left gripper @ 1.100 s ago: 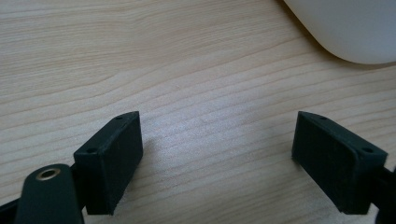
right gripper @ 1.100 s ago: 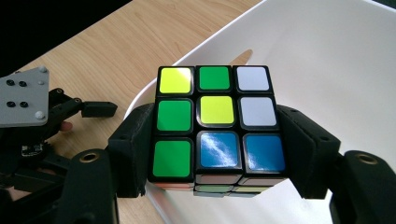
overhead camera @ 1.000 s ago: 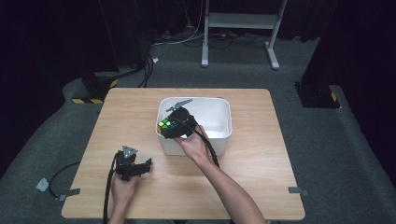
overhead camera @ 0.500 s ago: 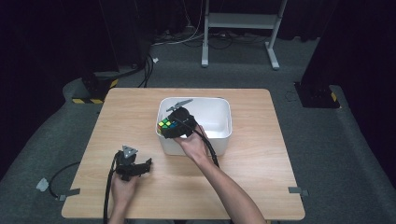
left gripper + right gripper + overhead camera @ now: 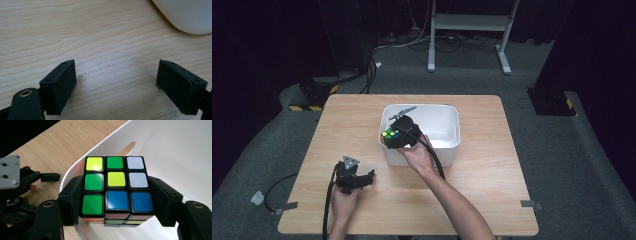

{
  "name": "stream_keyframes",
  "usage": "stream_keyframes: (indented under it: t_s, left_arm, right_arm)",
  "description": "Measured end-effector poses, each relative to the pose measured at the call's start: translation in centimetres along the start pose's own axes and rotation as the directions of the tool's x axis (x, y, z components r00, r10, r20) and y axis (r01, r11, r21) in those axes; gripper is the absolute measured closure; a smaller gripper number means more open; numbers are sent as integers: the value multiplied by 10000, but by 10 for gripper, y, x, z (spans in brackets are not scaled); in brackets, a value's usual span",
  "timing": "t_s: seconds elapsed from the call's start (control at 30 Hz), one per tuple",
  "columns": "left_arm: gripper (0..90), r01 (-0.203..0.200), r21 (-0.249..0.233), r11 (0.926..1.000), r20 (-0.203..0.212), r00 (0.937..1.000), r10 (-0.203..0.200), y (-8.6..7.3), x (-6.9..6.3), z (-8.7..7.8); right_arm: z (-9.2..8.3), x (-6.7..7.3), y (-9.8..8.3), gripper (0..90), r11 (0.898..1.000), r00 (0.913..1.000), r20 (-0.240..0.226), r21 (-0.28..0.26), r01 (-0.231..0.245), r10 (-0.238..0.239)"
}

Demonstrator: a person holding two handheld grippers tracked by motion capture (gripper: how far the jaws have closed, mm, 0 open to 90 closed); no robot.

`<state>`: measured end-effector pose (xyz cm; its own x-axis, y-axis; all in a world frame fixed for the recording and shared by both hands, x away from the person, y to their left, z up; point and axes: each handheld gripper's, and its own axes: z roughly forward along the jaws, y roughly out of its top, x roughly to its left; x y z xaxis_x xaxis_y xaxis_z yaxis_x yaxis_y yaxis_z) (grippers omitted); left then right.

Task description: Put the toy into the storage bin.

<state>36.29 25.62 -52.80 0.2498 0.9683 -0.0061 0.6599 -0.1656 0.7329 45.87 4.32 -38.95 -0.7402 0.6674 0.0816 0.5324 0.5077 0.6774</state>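
A colour puzzle cube [image 5: 116,187] with green, yellow, white and blue squares on top sits between the jaws of my right gripper [image 5: 116,202], which is shut on it. In the high view the cube [image 5: 390,135] hangs over the near left rim of a white bin [image 5: 447,145], held by the right gripper [image 5: 398,136]. My left gripper [image 5: 362,180] rests low over the wooden table [image 5: 492,165] at the near left, open, with bare wood between its jaws [image 5: 116,87]. The bin's rounded corner [image 5: 187,15] shows at the top right of the left gripper view.
The white bin's inside [image 5: 175,150] looks bare where it can be seen. The left gripper [image 5: 22,182] lies beyond the bin's rim in the right gripper view. Cables trail off the table's near edge. A metal stand [image 5: 467,30] and dark floor lie beyond the table.
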Motion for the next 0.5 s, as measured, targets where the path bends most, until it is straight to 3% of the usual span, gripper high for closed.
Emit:
stream_keyframes:
  t_s: [0.5]
  left_arm:
    - [164,-7,4,10000,-4,10000,7,0,0,0]
  right_arm:
    - [5,-3,-3,336,9997,9998,95,194,-161,159]
